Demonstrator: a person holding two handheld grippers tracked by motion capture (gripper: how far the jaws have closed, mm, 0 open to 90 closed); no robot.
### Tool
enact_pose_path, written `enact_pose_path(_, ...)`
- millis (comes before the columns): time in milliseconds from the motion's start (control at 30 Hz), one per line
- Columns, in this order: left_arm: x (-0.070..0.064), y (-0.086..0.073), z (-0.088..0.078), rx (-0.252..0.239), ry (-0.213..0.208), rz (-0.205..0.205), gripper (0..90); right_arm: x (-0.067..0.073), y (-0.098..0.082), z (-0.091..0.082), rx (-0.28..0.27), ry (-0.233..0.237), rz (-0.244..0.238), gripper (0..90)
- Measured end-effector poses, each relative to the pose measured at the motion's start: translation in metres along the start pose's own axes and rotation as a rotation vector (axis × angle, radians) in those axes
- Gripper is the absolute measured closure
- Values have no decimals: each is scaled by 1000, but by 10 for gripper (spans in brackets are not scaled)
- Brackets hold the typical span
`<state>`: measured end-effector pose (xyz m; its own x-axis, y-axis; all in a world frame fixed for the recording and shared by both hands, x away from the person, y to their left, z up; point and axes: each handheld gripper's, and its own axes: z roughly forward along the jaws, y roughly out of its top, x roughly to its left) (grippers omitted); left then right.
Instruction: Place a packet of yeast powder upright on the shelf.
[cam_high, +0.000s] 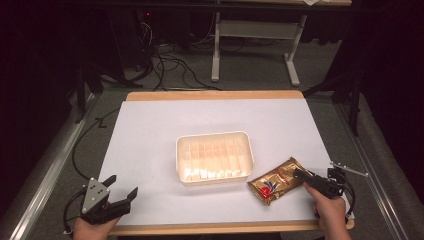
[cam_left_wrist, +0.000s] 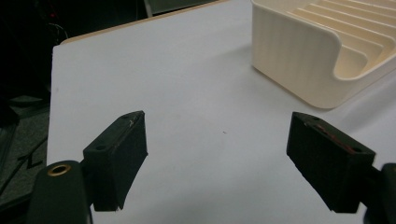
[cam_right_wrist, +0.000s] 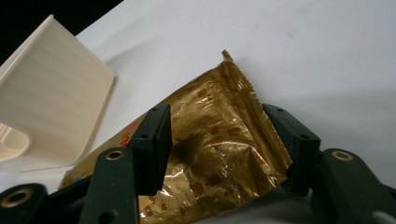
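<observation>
A gold snack packet lies flat on the white table sheet, just right of a cream ribbed tray. My right gripper reaches over the packet's right end from the near right. In the right gripper view its jaws stand either side of the packet, close to its edges; I see no clear squeeze on it. My left gripper rests at the table's near left corner. It is wide open with only bare sheet between its jaws, and the tray sits ahead to the right.
The tray holds nothing and has ribbed slots inside. The wooden table edge runs along the far side, with cables and a desk frame on the floor beyond it.
</observation>
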<state>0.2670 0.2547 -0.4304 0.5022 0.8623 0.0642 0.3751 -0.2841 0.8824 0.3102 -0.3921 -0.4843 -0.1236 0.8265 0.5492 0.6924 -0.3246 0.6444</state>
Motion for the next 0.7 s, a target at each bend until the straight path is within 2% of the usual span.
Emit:
enact_pose_path(100, 1, -2, 0, 8, 2, -3, 209, -1, 0, 1, 8, 11, 24, 505)
enact_pose_path(233, 1, -1, -2, 3, 0, 3, 209, -2, 0, 0, 4, 19, 25, 573)
enact_pose_path(267, -1, -1, -3, -2, -2, 7, 209, -1, -1, -1, 1, 17, 3, 647)
enact_pose_path(333, -1, 0, -2, 0, -4, 12, 209, 1, -1, -2, -3, 18, -18, 708)
enact_pose_path(367, -1, 0, -2, 0, -4, 12, 209, 1, -1, -2, -3, 18, -18, 708)
enact_pose_path(400, -2, 0, -1, 1, -7, 13, 209, 3, -2, -3, -6, 15, -38, 765)
enact_pose_path(467, -2, 1, 0, -3, -6, 15, 208, 4, -2, -4, -15, 14, -54, 813)
enact_pose_path(567, -2, 1, 0, -6, -7, 18, 207, 6, -2, -6, -25, 12, -68, 845)
enact_pose_path(700, -5, 3, 1, -13, -22, 33, 205, 12, -2, -12, -65, 13, -119, 887)
